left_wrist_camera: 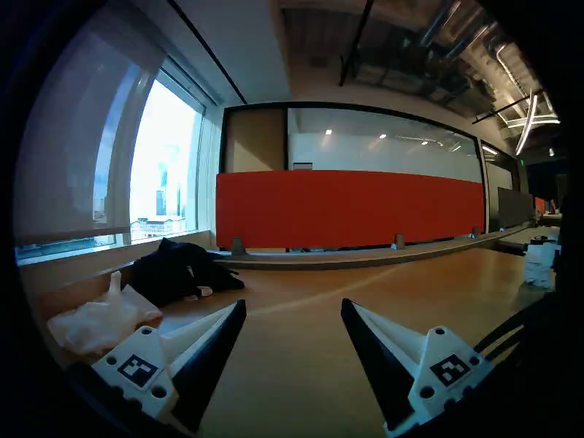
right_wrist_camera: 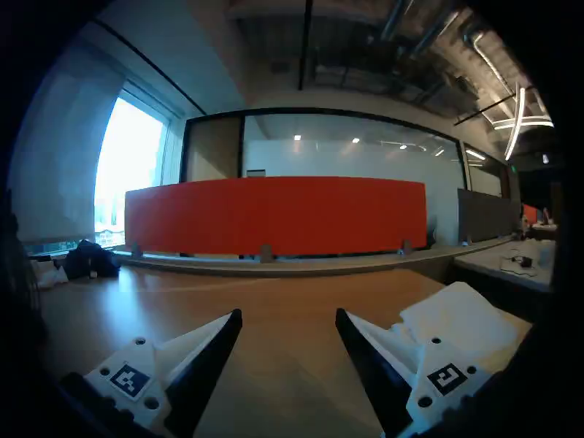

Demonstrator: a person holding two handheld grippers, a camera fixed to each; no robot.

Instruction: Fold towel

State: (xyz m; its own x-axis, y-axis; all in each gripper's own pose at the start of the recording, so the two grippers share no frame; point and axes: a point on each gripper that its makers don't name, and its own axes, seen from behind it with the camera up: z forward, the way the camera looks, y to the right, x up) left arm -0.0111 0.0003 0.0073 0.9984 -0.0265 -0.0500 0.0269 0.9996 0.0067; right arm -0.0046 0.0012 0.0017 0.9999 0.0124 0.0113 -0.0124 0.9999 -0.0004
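Note:
A white towel (right_wrist_camera: 461,318) lies on the wooden table (right_wrist_camera: 292,292) at the right of the right gripper view, just behind and beside the right finger, apparently in a flat folded heap. My right gripper (right_wrist_camera: 288,312) stands open low over the table, with nothing between its fingers. My left gripper (left_wrist_camera: 293,302) is also open and empty, low over bare wood (left_wrist_camera: 306,350). Neither gripper touches the towel.
A black bundle (left_wrist_camera: 179,274) and a crumpled white plastic bag (left_wrist_camera: 102,321) lie at the left by the window sill. A red divider panel (left_wrist_camera: 350,208) runs along the table's far edge. A white object (left_wrist_camera: 540,264) stands at the far right.

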